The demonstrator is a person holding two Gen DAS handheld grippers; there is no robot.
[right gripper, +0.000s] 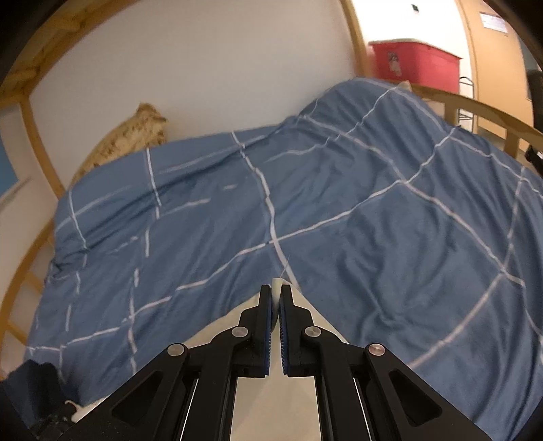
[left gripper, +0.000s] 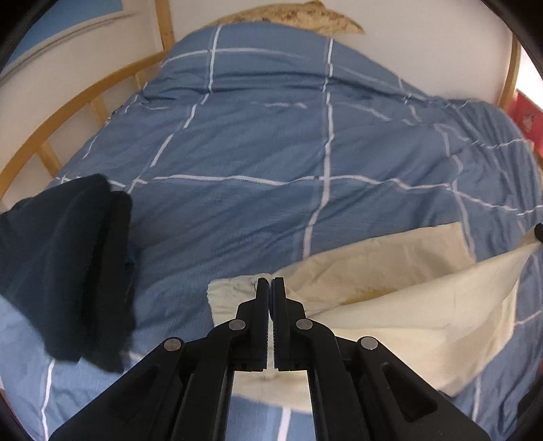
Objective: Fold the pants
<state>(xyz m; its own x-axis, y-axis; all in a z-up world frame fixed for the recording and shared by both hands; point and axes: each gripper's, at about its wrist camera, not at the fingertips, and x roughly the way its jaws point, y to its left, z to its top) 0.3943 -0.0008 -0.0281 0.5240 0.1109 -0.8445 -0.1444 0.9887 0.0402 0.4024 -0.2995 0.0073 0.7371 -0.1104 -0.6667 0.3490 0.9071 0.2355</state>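
Cream pants (left gripper: 390, 288) lie on a blue checked duvet (left gripper: 258, 142), partly lifted. My left gripper (left gripper: 270, 285) is shut on the pants' near left edge. The fabric stretches to the right, where a raised flap (left gripper: 441, 312) runs up to the frame's edge. In the right wrist view my right gripper (right gripper: 275, 291) is shut on a corner of the cream pants (right gripper: 276, 284), held above the duvet (right gripper: 339, 203). The cloth hangs below the fingers.
A dark navy garment (left gripper: 68, 271) lies on the duvet at left. A wooden bed rail (left gripper: 68, 112) curves behind. A patterned pillow (left gripper: 305, 17) sits at the head. A red bin (right gripper: 414, 64) stands beyond the bed.
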